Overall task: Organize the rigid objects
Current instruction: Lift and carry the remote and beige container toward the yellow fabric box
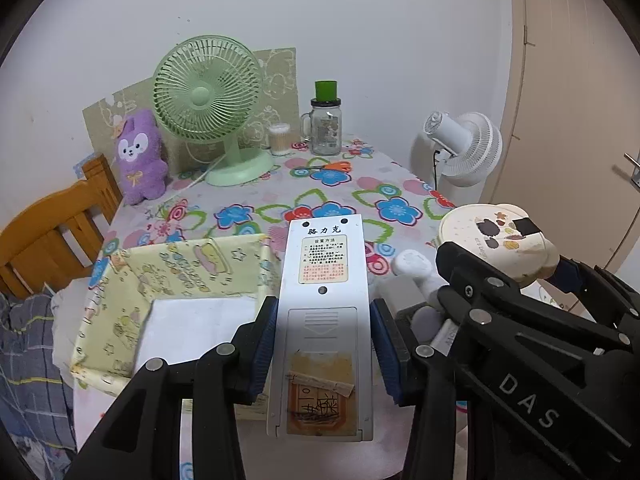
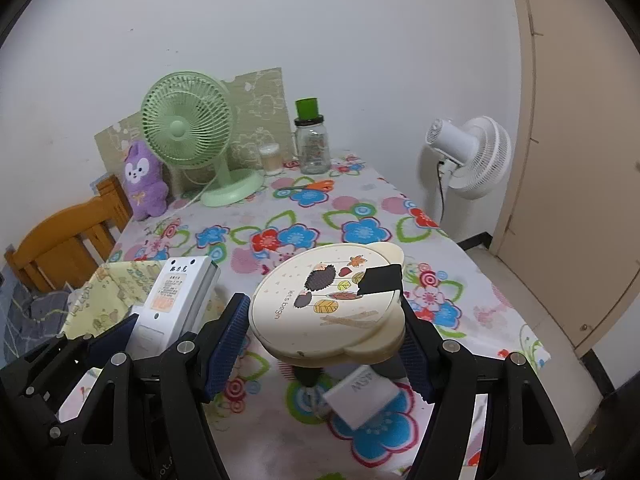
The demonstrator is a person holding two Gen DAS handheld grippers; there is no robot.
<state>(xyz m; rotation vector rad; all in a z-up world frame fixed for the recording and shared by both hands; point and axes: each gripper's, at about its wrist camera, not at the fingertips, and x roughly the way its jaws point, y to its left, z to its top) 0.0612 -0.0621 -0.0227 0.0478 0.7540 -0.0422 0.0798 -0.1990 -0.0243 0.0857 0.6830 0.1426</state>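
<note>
Risks gathering on both sides at once. Left gripper [image 1: 322,344] clenching the white remote control [image 1: 326,300] by its long edges, blue fingers [image 1: 266,344] pressing low on the body, most of the length sticking out forward and hanging above the yellow-lined box [image 1: 168,276]. Probably being carried toward that box. Smooth plastic sides and a low hold inviting a pivot: the far end tipping down, sliding out, clipping the box wall and folding the thin lining.

Right gripper [image 2: 326,332] grasping the round cream case [image 2: 328,300] with the hedgehog print, fingers [image 2: 228,340] pinching opposite curved sides, held clear above the floral desk [image 2: 360,232]. Curved rim giving small contact patches, so likely squirting out under any twist. Black tape patch [image 2: 380,278] across the lid edge hinting at a weak catch; lid possibly popping open on a knock.

Both tools crowding close together, the right one's black frame just beside the remote in the left view; bumping while converging on the box being the likeliest cause of a drop. Small white block [image 2: 362,396] lying on the desk below the case, open to being struck by anything falling.
</note>
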